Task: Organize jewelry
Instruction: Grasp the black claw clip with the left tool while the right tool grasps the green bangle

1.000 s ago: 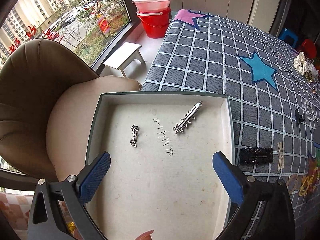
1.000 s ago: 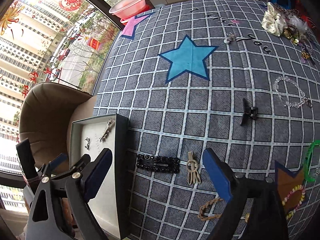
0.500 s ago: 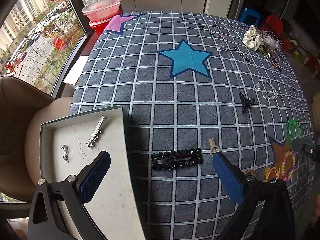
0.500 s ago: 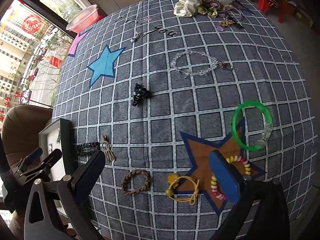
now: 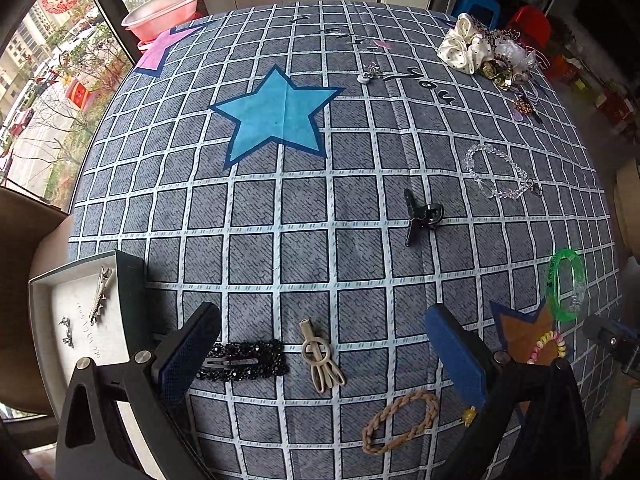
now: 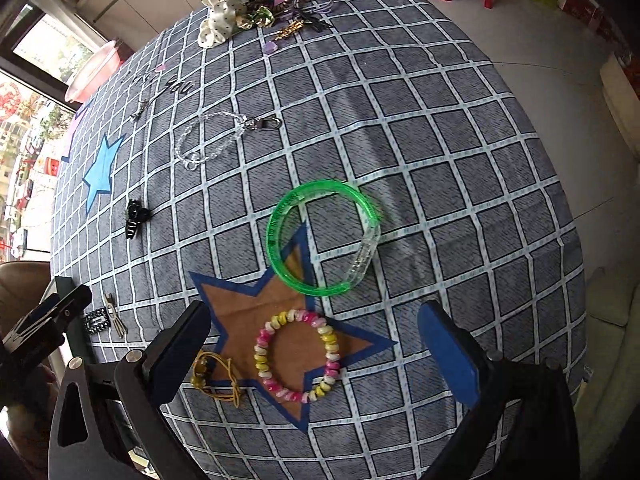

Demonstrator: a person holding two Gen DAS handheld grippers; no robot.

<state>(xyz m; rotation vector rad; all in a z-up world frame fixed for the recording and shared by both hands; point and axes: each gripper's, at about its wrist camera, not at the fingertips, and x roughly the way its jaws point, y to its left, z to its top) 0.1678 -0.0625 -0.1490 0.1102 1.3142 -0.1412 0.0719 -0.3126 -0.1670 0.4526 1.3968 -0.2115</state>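
My left gripper [image 5: 322, 354] is open and empty above a beige hair clip [image 5: 321, 356] and a black beaded clip [image 5: 244, 361]. A braided band [image 5: 400, 420] lies nearer. The white-lined box [image 5: 52, 280] at the left holds a silver clip [image 5: 100, 294] and an earring [image 5: 66, 332]. My right gripper [image 6: 314, 354] is open and empty over a pink-yellow bead bracelet [image 6: 298, 354], with a green bangle [image 6: 320, 236] beyond and a yellow cord bracelet [image 6: 214, 378] by its left finger.
On the checked cloth lie a black claw clip [image 5: 420, 216], a clear bead bracelet [image 5: 496, 176], a small charm [image 5: 370, 72] and a pile of scrunchies and trinkets [image 5: 484, 54] at the far edge. A brown chair [image 5: 24, 300] stands left of the box.
Both grippers have swung right, away from the box. The left view now centres on the clips on the cloth. The right view now centres on the bracelets.
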